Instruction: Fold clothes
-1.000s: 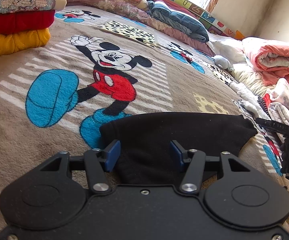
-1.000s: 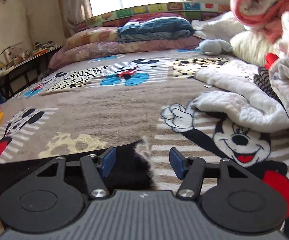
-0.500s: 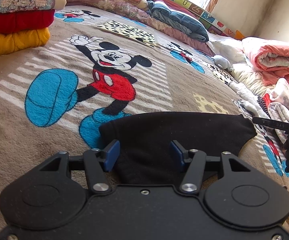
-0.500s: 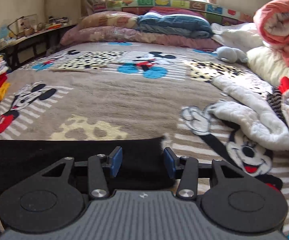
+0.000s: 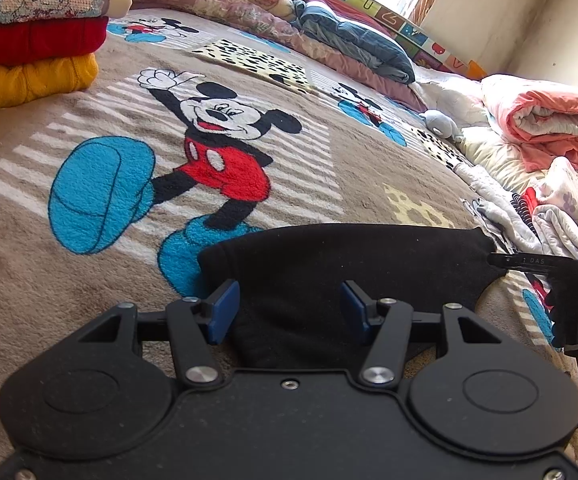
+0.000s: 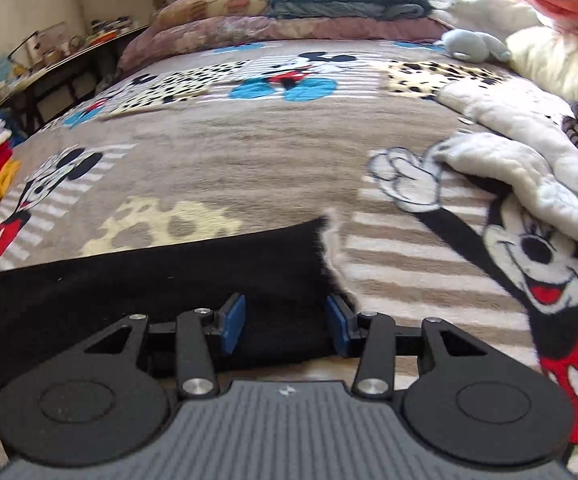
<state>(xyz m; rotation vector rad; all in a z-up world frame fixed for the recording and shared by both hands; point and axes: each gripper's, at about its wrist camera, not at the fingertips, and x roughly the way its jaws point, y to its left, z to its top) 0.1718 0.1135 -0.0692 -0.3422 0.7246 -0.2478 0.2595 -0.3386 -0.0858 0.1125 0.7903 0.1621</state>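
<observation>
Left wrist: "DAS" lettering on right gripper (image 5: 529, 260) beside black garment (image 5: 349, 256).

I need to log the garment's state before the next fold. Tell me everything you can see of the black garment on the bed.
The black garment is plain, soft and fleece-like, with no print visible. It lies flat on the cartoon-mouse blanket as a wide band along the near edge. Its left end looks rounded; its right end shows a pale fuzzy edge. The left tool and the right tool each have open blue pads straddling its near edge, one toward each end; neither is closed on it.
</observation>
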